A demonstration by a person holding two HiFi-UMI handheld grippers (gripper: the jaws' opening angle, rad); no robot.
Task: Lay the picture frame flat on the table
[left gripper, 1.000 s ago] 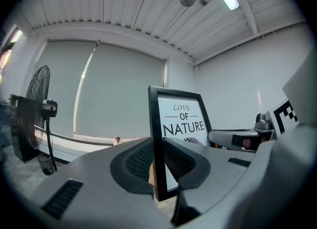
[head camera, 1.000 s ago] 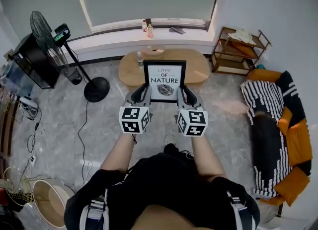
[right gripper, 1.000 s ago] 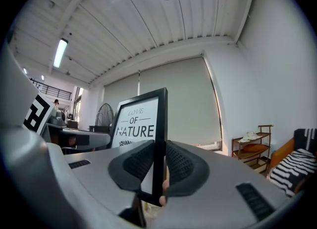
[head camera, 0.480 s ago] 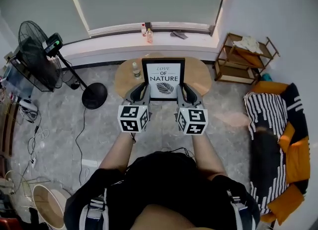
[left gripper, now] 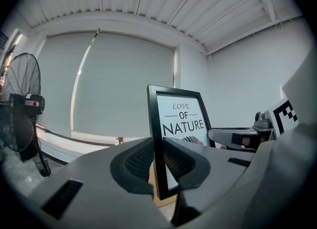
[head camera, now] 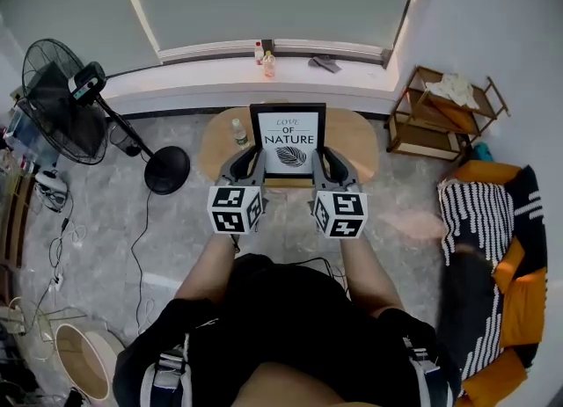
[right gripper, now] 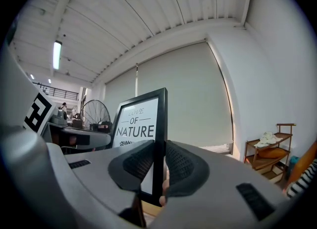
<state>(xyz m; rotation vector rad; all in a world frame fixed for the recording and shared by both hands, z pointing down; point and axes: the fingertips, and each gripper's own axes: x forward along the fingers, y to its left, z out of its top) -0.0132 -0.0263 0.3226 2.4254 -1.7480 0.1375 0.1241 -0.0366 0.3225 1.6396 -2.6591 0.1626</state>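
A black picture frame (head camera: 288, 137) with a white "LOVE OF NATURE" print is held upright over the oval wooden table (head camera: 356, 137). My left gripper (head camera: 248, 161) is shut on the frame's left edge (left gripper: 155, 139). My right gripper (head camera: 326, 161) is shut on its right edge (right gripper: 159, 144). In the left gripper view the print (left gripper: 181, 119) faces the camera side, with the other gripper's body (left gripper: 237, 136) behind it. Whether the frame's bottom touches the table is hidden by the grippers.
A small bottle (head camera: 236, 131) stands on the table's left end. A standing fan (head camera: 66, 102) with its round base (head camera: 167, 170) is to the left, a wooden shelf rack (head camera: 444, 111) to the right, and a striped couch (head camera: 493, 247) further right. Bottles (head camera: 266, 62) sit on the window sill.
The view has shifted a little as the person came closer to the table; the frame stays upright in both grippers, now lying over the table's middle.
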